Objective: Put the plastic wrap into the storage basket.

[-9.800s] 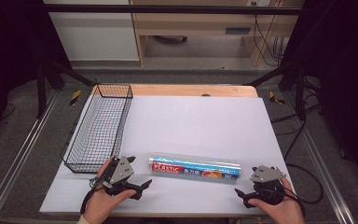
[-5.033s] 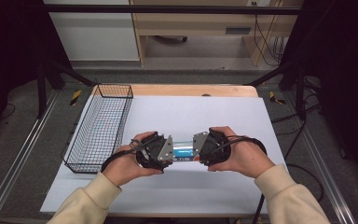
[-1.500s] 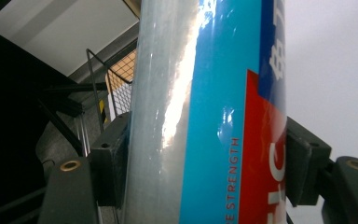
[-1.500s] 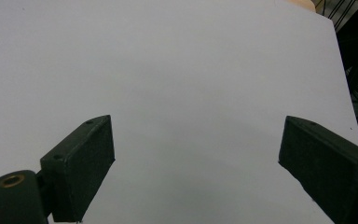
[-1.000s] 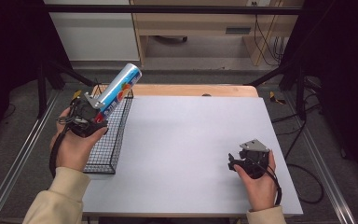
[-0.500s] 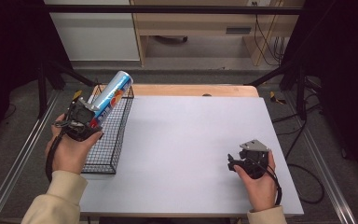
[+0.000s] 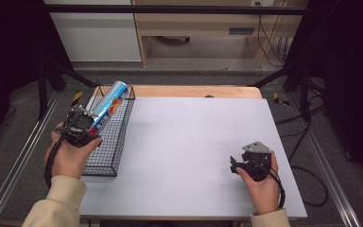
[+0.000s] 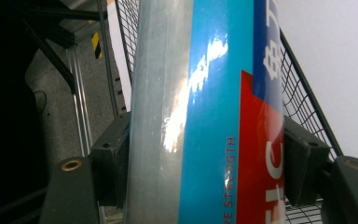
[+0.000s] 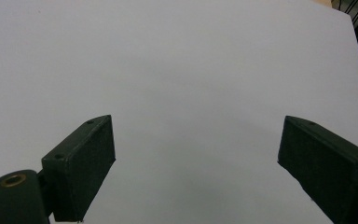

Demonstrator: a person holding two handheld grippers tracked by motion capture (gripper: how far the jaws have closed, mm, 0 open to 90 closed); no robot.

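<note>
A long roll of plastic wrap [image 7: 108, 106], blue and silver with a red patch, is held tilted above the black wire basket [image 7: 116, 137] at the table's left edge. My left gripper [image 7: 86, 126] is shut on the roll's lower end. In the left gripper view the roll [image 8: 205, 112] stands between both pads [image 8: 114, 165], with the basket's mesh [image 8: 303, 107] behind it. My right gripper [image 7: 235, 165] rests on the white table top [image 7: 189, 142] near the front right, open. In the right gripper view, its jaws [image 9: 193, 170] stand wide apart with nothing between them.
The basket runs along the left side of the white sheet, with a wooden strip [image 7: 194, 91] at the far edge. Metal frame rails [image 7: 21, 161] flank the table. Cables [image 7: 312, 184] lie on the floor at the right.
My left hand has lowered the roll toward the basket and tipped it flatter. The right gripper has stayed where it was.
</note>
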